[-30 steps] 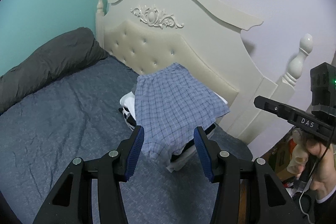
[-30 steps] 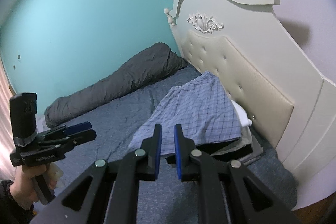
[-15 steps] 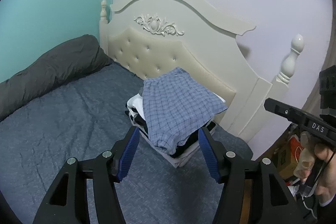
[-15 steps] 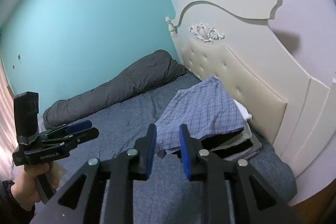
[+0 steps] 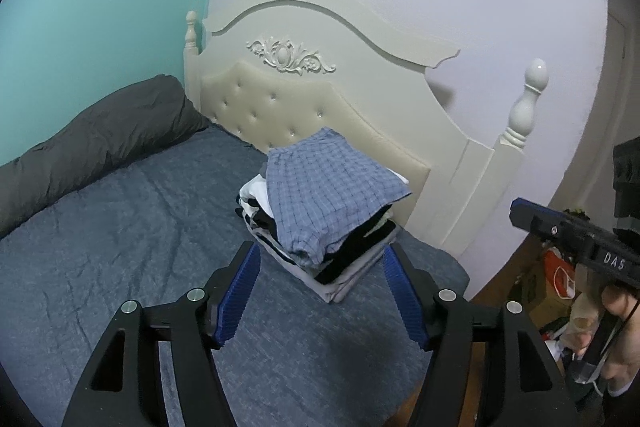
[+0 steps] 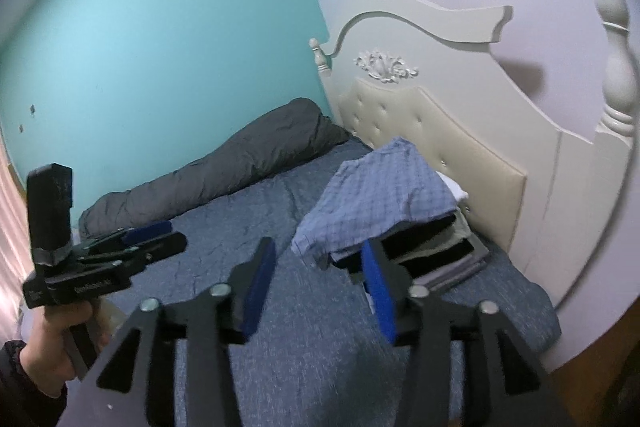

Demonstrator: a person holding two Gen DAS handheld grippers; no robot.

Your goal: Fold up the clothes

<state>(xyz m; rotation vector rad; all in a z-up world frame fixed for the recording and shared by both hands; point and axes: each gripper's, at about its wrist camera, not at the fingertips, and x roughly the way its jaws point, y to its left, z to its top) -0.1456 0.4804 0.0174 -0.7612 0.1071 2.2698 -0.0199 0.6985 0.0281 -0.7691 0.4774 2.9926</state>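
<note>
blue bedding (image 5: 120, 267) runs up to a cream headboard (image 5: 304, 107), and i've parked the plaid shorts (image 5: 324, 195) on top of the folded stack (image 5: 352, 267) there so finished pieces stay together. my left gripper (image 5: 320, 291) and right gripper (image 6: 316, 287) have both just been opening, nothing between the jaws. the stack's far edge is blurred, possibly leaning on the headboard.
</note>
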